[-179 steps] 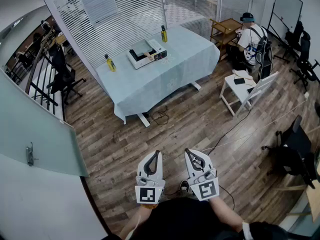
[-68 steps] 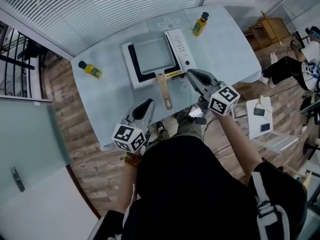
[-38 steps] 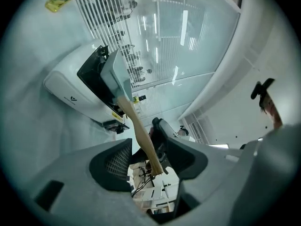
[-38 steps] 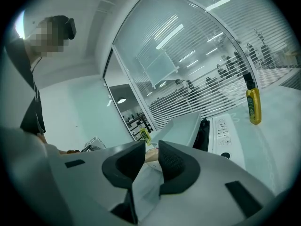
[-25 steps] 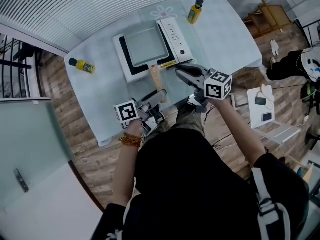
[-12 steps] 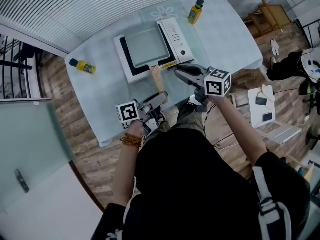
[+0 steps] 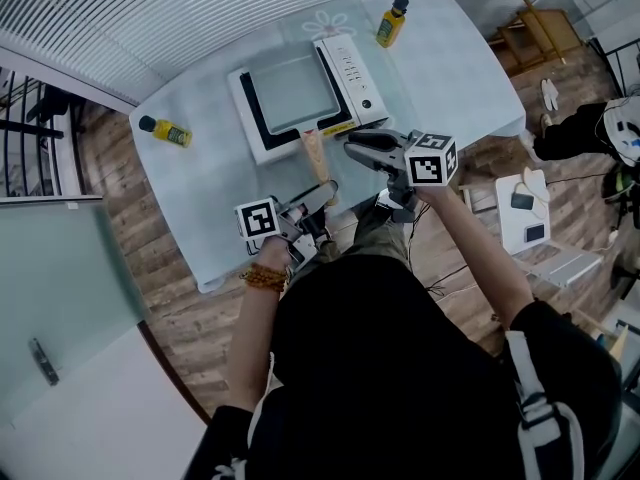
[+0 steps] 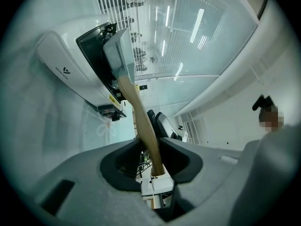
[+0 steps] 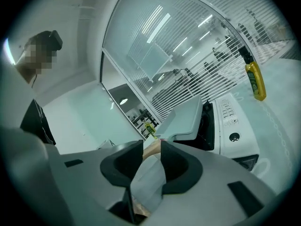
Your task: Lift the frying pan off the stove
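Pan: frying pan [image 7: 290,93] sits flat on the stove [image 7: 352,68], far-centre on the table [image 7: 450,78]. Its wooden handle [image 7: 314,156] points toward the near edge.
Left gripper: left gripper [image 7: 322,190] lies level. Its jaws have just been closing and now pinch the near end of the handle.
Right gripper: right gripper [image 7: 352,146] sits just right of the handle's root. Its jaws have just been opening and stand parted. Wood shows between the tips, with no clear squeeze.
Risk 1: the only firm grip is far from the pan body. On lifting, the pan's weight likely drops its far side or twists the handle in the pads.
Risk 2: if the lift starts before the right jaws clamp, 1 gripper carries everything and a slip is likely.
Risk 3: a tilted pan can drag its far rim on the stove and shove it across the cloth.
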Motion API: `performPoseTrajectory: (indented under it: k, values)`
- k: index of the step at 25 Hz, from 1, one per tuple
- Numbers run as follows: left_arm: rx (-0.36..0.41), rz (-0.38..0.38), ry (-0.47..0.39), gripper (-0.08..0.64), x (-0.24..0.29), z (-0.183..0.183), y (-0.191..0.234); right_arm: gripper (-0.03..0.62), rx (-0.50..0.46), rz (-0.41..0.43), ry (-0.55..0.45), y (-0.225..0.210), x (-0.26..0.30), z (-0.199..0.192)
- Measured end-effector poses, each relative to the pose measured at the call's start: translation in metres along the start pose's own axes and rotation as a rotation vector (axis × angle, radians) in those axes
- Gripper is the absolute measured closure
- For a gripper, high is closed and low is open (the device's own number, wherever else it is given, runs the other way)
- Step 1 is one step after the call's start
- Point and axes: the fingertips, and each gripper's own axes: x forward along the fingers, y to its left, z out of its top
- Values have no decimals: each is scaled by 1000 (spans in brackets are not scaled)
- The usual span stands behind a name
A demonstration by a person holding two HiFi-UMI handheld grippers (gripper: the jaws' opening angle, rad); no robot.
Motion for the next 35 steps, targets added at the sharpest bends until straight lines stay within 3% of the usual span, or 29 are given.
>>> performPoseTrajectory:
  k: [12, 17, 25, 35]
  values:
    - [-15, -19, -8, 436, 1, -1, -3, 433, 248, 183, 165, 5, 19, -18]
    - [-11, -7, -9, 436, 0, 0, -1, 382, 348, 220, 218, 5, 33, -25]
    - [-15, -13, -20, 437, -1, 0, -2, 376, 367, 268, 242, 12, 51, -27]
    - [-8, -20, -21, 437, 0, 0, -2, 374, 450, 255, 252, 5, 63, -34]
